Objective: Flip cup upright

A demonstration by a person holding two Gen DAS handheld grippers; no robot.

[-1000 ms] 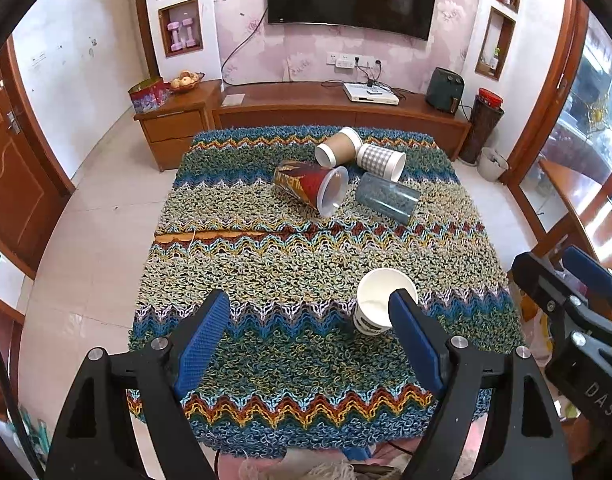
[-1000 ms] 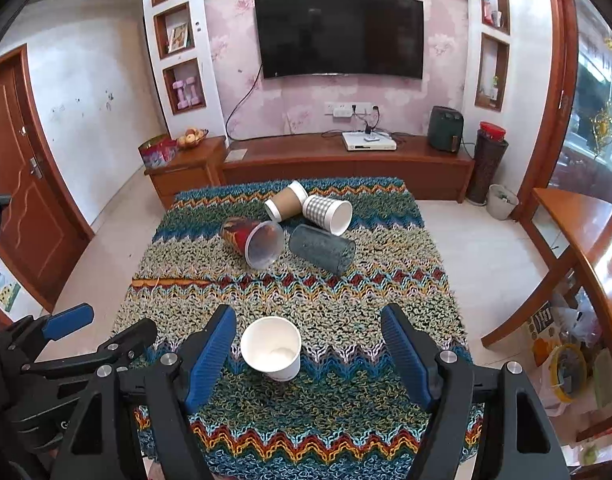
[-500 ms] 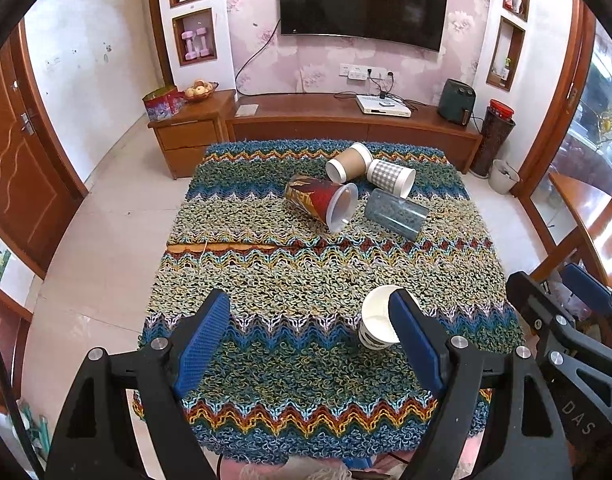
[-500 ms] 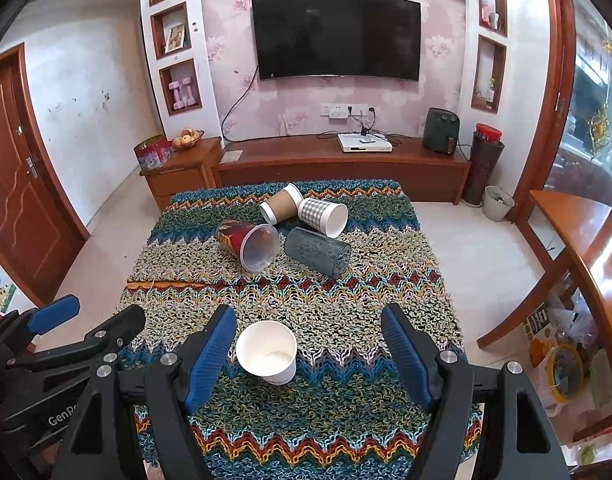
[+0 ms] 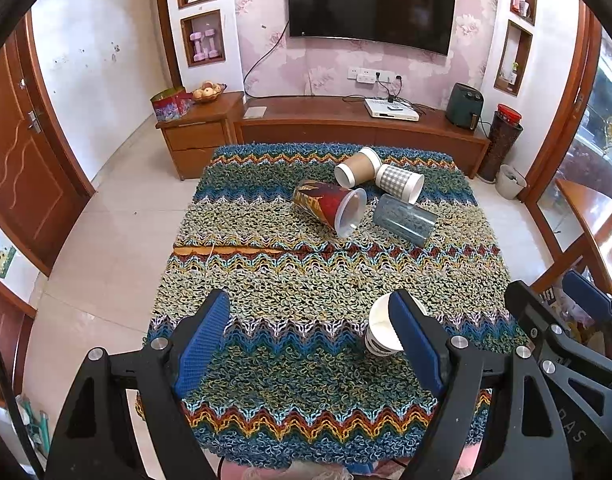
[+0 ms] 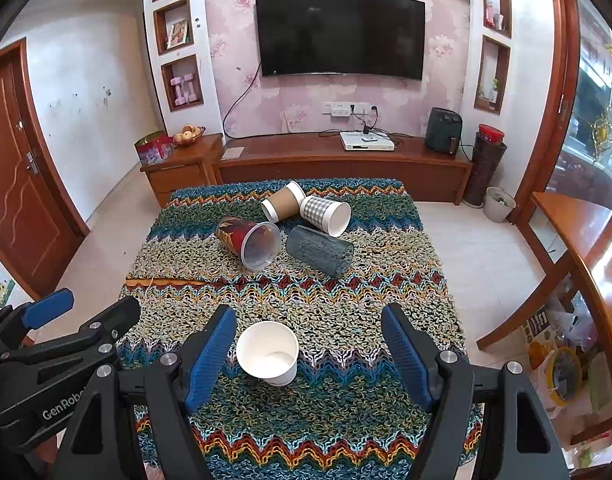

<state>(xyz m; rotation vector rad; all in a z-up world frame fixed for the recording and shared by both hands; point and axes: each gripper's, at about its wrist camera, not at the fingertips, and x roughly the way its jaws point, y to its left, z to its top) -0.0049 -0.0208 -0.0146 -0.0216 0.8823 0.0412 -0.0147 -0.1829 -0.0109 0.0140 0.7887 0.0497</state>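
Observation:
A white paper cup [image 6: 267, 353] stands upright near the table's front edge; in the left wrist view the cup [image 5: 380, 332] is partly behind my right finger. Several cups lie on their sides at the far middle: a red patterned cup [image 5: 330, 206] [image 6: 247, 242], a grey glass [image 5: 404, 220] [image 6: 320, 250], a brown cup [image 5: 356, 166] [image 6: 283, 202] and a checked cup [image 5: 400, 183] [image 6: 326, 214]. My left gripper [image 5: 310, 344] is open and empty over the front of the table. My right gripper [image 6: 308, 354] is open and empty, with the white cup between its fingers, near the left one.
The table carries a knitted zigzag cloth [image 5: 306, 280]. A TV cabinet [image 5: 346, 124] stands behind it, a wooden door [image 5: 17, 160] on the left, another wooden table [image 6: 586, 240] on the right. The other gripper shows at each view's edge.
Both grippers have pulled back and risen, so the table looks smaller and more of the room shows. The cups have not moved. Both jaws stay open.

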